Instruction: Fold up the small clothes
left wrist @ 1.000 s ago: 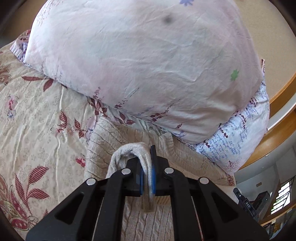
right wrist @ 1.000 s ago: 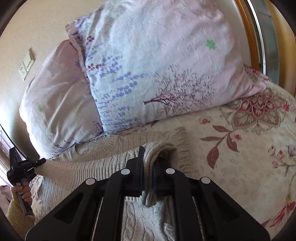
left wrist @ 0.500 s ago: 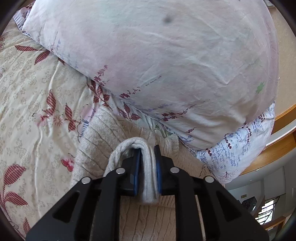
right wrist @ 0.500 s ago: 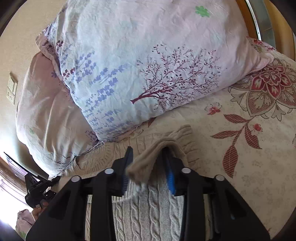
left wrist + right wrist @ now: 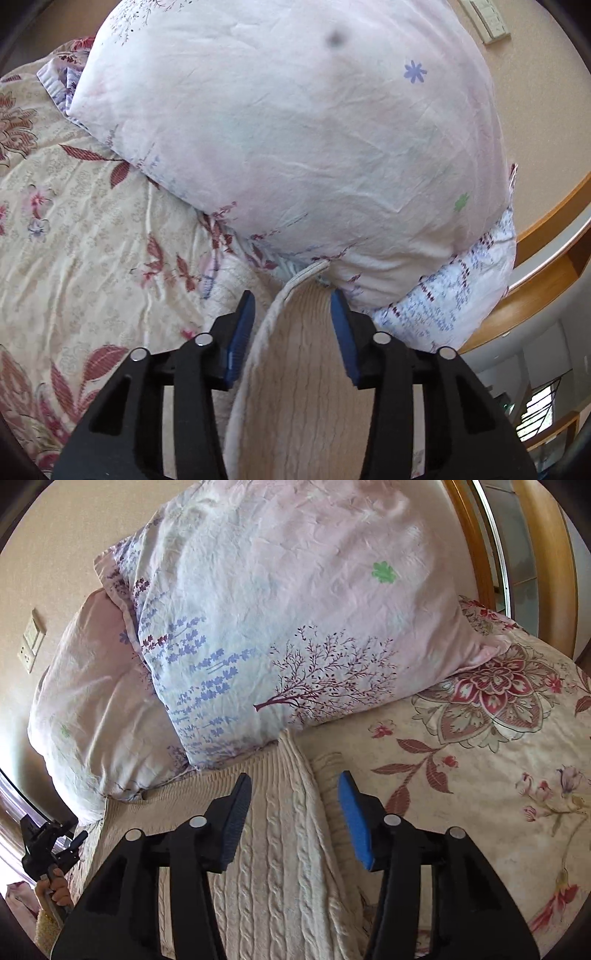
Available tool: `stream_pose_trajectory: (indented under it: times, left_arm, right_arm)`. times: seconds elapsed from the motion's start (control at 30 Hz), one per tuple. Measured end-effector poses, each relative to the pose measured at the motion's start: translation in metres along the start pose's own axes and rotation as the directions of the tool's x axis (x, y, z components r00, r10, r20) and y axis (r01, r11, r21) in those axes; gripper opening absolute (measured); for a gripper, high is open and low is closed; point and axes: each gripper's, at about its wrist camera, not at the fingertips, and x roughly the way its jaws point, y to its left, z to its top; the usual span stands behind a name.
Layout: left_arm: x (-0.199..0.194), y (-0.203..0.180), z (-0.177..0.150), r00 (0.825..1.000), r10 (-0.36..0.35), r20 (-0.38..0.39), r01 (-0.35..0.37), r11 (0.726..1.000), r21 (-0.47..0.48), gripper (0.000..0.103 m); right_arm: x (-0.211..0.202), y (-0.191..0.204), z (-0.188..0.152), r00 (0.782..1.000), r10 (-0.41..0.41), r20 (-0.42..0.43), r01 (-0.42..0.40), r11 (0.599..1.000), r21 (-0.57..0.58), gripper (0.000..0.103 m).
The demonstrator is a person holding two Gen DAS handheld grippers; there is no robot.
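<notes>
- Looking along the left gripper [image 5: 291, 325], we see its blue-padded fingers [image 5: 242, 332] spread wide, gripping nothing.
- Between them runs a cream cable-knit sweater [image 5: 299, 373]; a ribbed fold of it fills the lower centre of the left view, its edge reaching up to the pillow above.
- We cannot tell whether the fabric touches the pads.
- A big pale pink floral pillow [image 5: 295, 129] fills the upper half of that frame, lying over a second pillow printed with blue and purple sprigs [image 5: 461, 291] at right.
- A cream bedspread with red leaf print [image 5: 74, 240] covers the left side.
- In the right view, the right gripper [image 5: 295, 808] also stands wide, empty, its fingers [image 5: 354, 816] either side of the sweater's [image 5: 273, 849] cable-knit strip at lower centre.
- The sweater lies flat on the bedspread [image 5: 480, 775], its top edge tucked against the tree-printed pillow [image 5: 295, 627].
- At the lower left edge of the right view we note the left gripper [image 5: 51, 843] in a hand [image 5: 59, 886].
- A wooden bed frame [image 5: 480, 554] shows upper right; a wall switch plate [image 5: 31, 640] sits at left.
</notes>
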Motion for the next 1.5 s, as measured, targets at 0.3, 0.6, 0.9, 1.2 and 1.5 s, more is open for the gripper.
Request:
stream_pose_trajectory:
  times: [0.3,0.6,0.9,1.2,1.5]
  left_arm:
    - [-0.018,-0.019,-0.045,0.99,0.136,-0.046,-0.116,0.946,0.302,0.033]
    - [-0.004,-0.025,-0.063,0.968,0.244,-0.064,-0.2,0.896,0.396,0.031]
    - [-0.009,-0.021,-0.07,0.975,0.212,-0.062,-0.174,0.909,0.378,0.008]
    - [-0.04,-0.013,-0.069,0.994,0.099,-0.055,-0.076,0.945,0.317,0.007]
    - [-0.034,0.011,-0.075,0.986,0.137,-0.095,-0.104,0.952,0.288,0.007]
  right_arm:
    - [-0.01,0.001,-0.031,0.995,-0.049,-0.088,0.04,0.994,-0.1,0.045]
    - [-0.003,0.001,-0.048,0.984,-0.091,-0.154,0.07,0.988,-0.138,0.045]
    - [-0.017,0.019,-0.05,0.993,-0.074,-0.094,0.053,0.976,-0.213,0.013]
    - [-0.043,0.029,-0.048,0.999,-0.05,-0.02,0.044,0.975,-0.22,0.011]
    - [-0.019,0.009,-0.071,0.976,-0.188,-0.107,0.163,0.964,-0.21,0.011]
